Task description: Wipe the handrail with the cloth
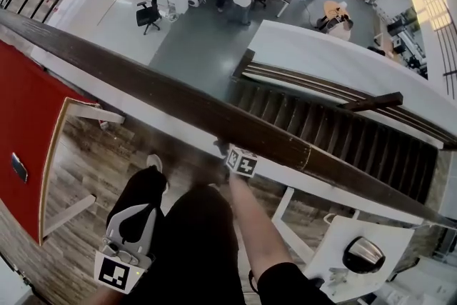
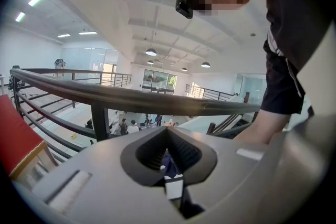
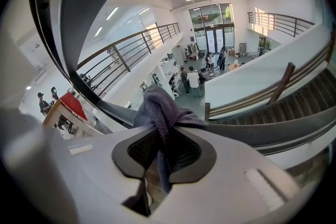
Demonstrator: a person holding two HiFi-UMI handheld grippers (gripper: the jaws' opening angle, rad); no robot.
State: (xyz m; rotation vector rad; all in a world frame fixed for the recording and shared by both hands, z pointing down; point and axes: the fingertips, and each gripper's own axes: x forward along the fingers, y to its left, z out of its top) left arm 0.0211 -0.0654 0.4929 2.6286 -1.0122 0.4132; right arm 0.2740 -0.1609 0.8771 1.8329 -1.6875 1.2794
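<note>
**A:** Jaws, from the head view?
**B:** Hard to read there. I see the right gripper [image 1: 227, 152] at the near edge of the rail [image 1: 143, 78], and the left gripper [image 1: 137, 216] low by the leg [image 1: 182, 239].
**A:** Left gripper view?
**B:** Pressed together, nothing pinched. The rail crosses ahead, apart from it.
**A:** Right gripper view?
**B:** Pinching the bunched cloth [image 3: 160, 107], right at the rail.
**A:** Which step?
**B:** Wiping, I'd judge. Next, slide the cloth along the rail with it pressed on and the pinch firm.
</note>
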